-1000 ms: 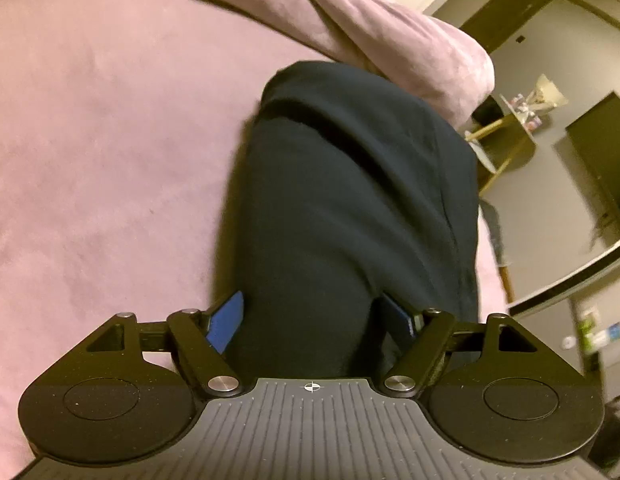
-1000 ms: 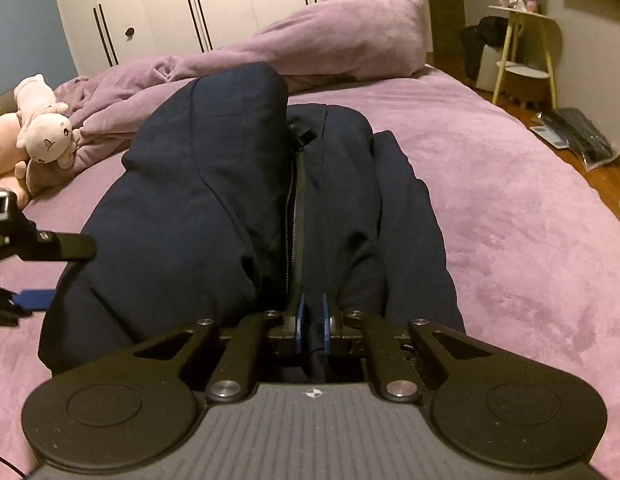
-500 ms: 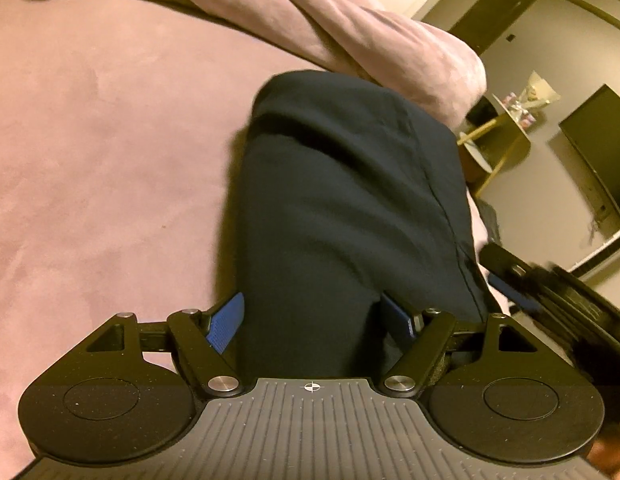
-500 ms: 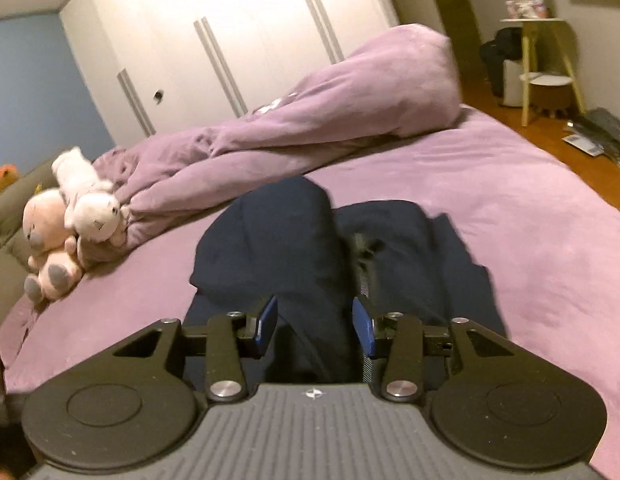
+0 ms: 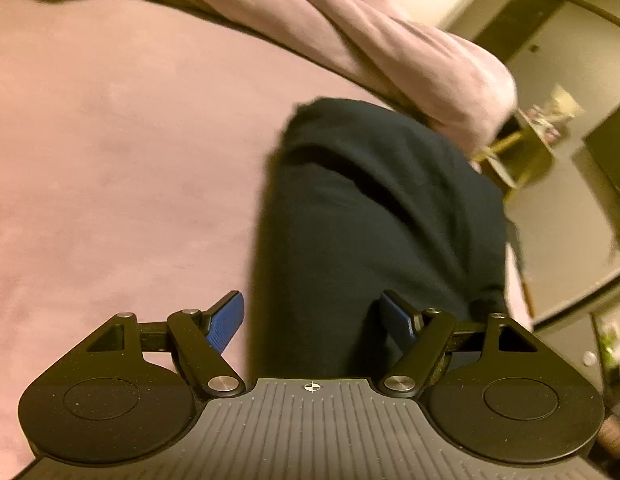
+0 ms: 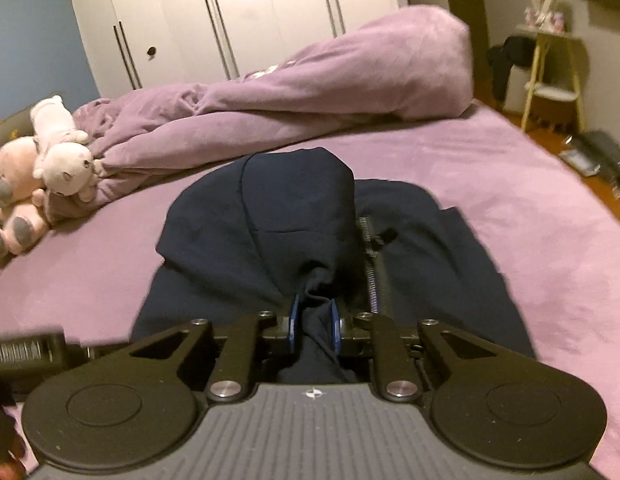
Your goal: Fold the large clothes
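On the purple bed (image 6: 489,184), one dark navy garment (image 6: 294,208) is lying lengthwise in front of you, its zipper (image 6: 371,264) running up the right side of the heap. Your right gripper (image 6: 313,318) is closing its jaws on a bunched fold at the garment's near end; the cloth is sitting pinched between the two blue pads (image 6: 294,320), gathered into a narrow ridge, and the jaws are standing only a little apart. Your left gripper (image 5: 315,316) is holding its jaws wide. The garment (image 5: 381,216) is running between its two blue pads (image 5: 226,320); the right pad is lying against the cloth, while the left pad is standing beside the cloth's edge, over the bare sheet, so nothing is being squeezed there. A piece of that left gripper is also showing at the left edge of the right wrist view. Beyond the garment, one rumpled purple duvet (image 6: 310,92) is lying across the head of the bed. Two plush toys (image 6: 42,168) are leaning together at its left end. One white wardrobe (image 6: 230,16) is standing behind, and one small side table (image 6: 549,76) is standing at the right.
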Available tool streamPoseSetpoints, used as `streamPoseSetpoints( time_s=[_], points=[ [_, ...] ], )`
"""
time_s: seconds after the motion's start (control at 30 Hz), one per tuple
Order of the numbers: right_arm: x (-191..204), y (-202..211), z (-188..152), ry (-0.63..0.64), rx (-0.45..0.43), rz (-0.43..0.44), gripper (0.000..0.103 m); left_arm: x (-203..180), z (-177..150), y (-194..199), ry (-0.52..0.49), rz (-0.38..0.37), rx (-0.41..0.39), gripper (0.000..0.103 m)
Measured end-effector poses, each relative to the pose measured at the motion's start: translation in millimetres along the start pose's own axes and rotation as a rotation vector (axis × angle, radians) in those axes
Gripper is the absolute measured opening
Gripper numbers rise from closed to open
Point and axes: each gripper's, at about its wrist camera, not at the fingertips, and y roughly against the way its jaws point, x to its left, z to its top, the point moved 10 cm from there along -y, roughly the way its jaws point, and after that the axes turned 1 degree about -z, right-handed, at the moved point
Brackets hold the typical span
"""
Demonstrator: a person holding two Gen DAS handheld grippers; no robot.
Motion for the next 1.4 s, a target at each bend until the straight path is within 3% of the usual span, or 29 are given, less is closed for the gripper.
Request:
streamPoseSetpoints(
  time_s=[0.07,0.2,0.37,0.47,0.53,0.63,0.77,0.93,1.1,1.2,1.4],
  points=[
    [-10,1,-9,-0.011,0.003,-0.026,0.015,-16,-4,-9,-0.029,-0.035,0.022,0.079],
    [-26,3,-19,-0.048,-0.015,-0.023,0.016,-35,-9,-22,-0.11,0.025,0.004,0.087],
    [-38,-9,-26,-0.072,-0.025,0.031,0.019,-45,-13,-31,-0.184,0.094,-0.008,0.092],
    [-42,-4,-23,-0.114,-0.023,0.082,0.024,-41,-13,-27,-0.187,0.093,-0.012,0.093],
    [-44,9,-17,-0.13,-0.026,0.083,0.045,-37,-12,-25,-0.16,0.083,-0.012,0.093],
    [-50,33,-13,-0.151,-0.053,0.083,0.053,-34,-11,-25,-0.132,0.072,-0.003,0.093],
    [-55,57,-13,-0.171,-0.069,0.059,0.053,-35,-12,-24,-0.136,0.086,-0.01,0.093],
    [-24,72,-2,-0.111,-0.136,0.094,0.052,-36,-12,-24,-0.126,0.092,-0.011,0.093],
    [-4,52,15,-0.107,-0.152,0.101,0.043,-35,-11,-24,-0.125,0.087,-0.004,0.093],
    [-1,38,31,-0.125,-0.185,0.075,0.043,-34,-11,-24,-0.126,0.079,-0.003,0.093],
    [1,2,51,-0.121,-0.162,0.047,0.043,-27,-9,-17,-0.095,0.045,-0.014,0.091]
  ],
)
